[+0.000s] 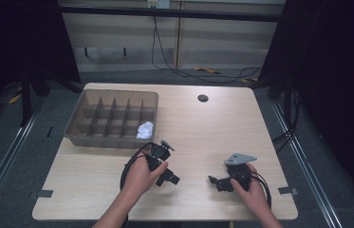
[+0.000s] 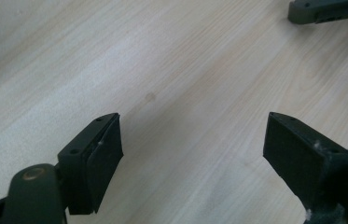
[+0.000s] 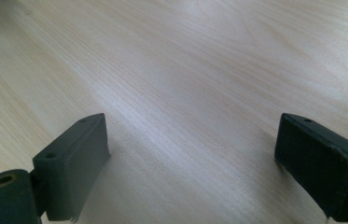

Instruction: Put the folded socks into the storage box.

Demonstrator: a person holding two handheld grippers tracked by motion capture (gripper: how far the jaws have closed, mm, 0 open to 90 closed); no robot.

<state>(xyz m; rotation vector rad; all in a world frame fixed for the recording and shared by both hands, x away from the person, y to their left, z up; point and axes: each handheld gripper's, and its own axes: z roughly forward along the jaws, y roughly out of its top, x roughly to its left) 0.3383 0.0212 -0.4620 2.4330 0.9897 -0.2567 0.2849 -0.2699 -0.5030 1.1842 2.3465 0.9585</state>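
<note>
A pale wooden counter (image 1: 203, 133) stands before dark curtains. Both hands rest low near its front edge: the left tool (image 1: 171, 176) points right, the right tool (image 1: 215, 182) points left, each with jaws spread over bare wood. Well behind, a grey divided tray (image 1: 77, 118) holds a white crumpled thing (image 1: 145, 129) in its near right compartment.

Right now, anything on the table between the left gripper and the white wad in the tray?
Only the tray's near wall and a bare strip of table. High view: left gripper, jaws open, sits just short of the white wad.
</note>
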